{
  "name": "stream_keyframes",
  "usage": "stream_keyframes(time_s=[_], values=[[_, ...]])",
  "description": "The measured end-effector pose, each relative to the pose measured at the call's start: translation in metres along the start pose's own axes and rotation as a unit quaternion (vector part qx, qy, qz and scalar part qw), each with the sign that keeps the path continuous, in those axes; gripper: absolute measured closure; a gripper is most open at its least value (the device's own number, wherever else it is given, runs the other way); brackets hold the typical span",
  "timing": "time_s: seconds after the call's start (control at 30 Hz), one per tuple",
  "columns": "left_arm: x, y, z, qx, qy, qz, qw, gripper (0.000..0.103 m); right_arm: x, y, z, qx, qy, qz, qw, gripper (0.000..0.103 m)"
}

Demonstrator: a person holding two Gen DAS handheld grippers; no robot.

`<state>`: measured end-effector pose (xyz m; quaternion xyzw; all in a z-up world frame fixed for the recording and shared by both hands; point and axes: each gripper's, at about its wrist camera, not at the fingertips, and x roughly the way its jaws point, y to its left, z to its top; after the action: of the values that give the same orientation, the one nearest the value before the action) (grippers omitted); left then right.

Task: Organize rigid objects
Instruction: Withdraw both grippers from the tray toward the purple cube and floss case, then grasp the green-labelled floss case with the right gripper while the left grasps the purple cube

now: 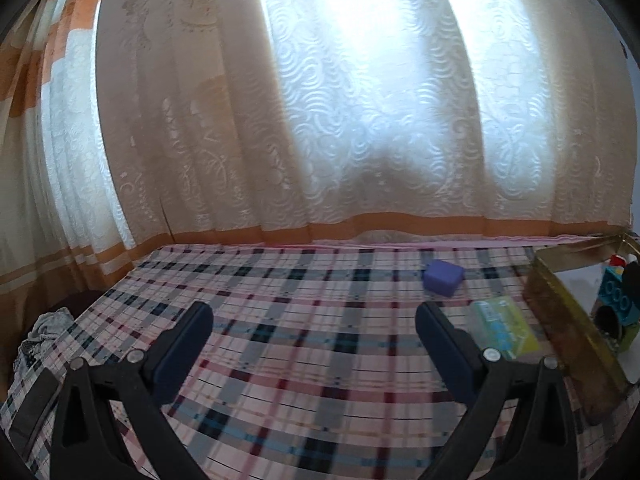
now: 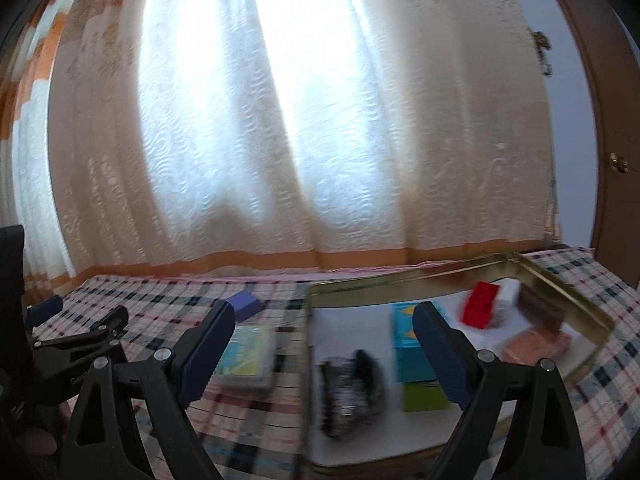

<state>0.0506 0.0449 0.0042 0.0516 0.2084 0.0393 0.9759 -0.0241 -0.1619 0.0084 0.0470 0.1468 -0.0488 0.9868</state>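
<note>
A gold-rimmed tray point(image 2: 576, 300) with a white floor lies on the plaid cloth; in the left wrist view only its left wall point(image 1: 568, 320) shows. Inside it lie a black object point(image 2: 352, 392), a teal and green box point(image 2: 416, 356), a red brick point(image 2: 482, 304), a brown piece point(image 2: 540, 310) and a pink block point(image 2: 538, 346). Left of the tray sit a purple block point(image 1: 442, 278) point(image 2: 246, 302) and a clear case with a green-yellow card point(image 1: 502, 326) point(image 2: 248, 354). My left gripper point(image 1: 314, 318) is open over bare cloth. My right gripper point(image 2: 324, 318) is open above the tray's left edge, with nothing between its fingers.
A plaid cloth point(image 1: 300, 360) covers the surface. A lace curtain point(image 1: 360, 120) hangs along its far edge. A brown door with a knob point(image 2: 618, 162) stands at the right. The left gripper's frame point(image 2: 72, 344) shows at the left of the right wrist view.
</note>
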Motion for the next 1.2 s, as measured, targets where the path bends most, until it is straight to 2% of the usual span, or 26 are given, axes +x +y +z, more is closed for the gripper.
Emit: stream_keyframes(time_s=[0.23,0.4,0.53,0.67,0.73,0.83,1.2], values=[[0.016,0.021,0.002,-0.002,0.011,0.012,0.9999,0.0,0.025,0.042,0.0,-0.023,0.037,0.044,0.998,0.012],[0.028,0.038,0.002,-0.017,0.028,0.04,0.9987,0.0,0.054,0.062,-0.003,-0.018,0.097,0.079,0.992,0.019],[0.036,0.048,0.002,-0.033,0.048,0.052,0.9969,0.0,0.073,0.068,-0.006,-0.009,0.138,0.088,0.987,0.022],[0.037,0.055,0.001,-0.052,0.055,0.047,0.996,0.0,0.088,0.071,-0.008,-0.006,0.171,0.076,0.982,0.028],[0.036,0.057,0.001,-0.056,0.056,0.045,0.9958,0.0,0.09,0.074,-0.007,-0.011,0.175,0.072,0.982,0.028],[0.037,0.057,0.002,-0.059,0.057,0.043,0.9958,0.0,0.101,0.081,-0.009,-0.016,0.204,0.071,0.976,0.029],[0.037,0.069,0.004,-0.085,0.061,0.037,0.9938,0.0,0.117,0.093,-0.008,-0.024,0.219,-0.043,0.974,0.03]])
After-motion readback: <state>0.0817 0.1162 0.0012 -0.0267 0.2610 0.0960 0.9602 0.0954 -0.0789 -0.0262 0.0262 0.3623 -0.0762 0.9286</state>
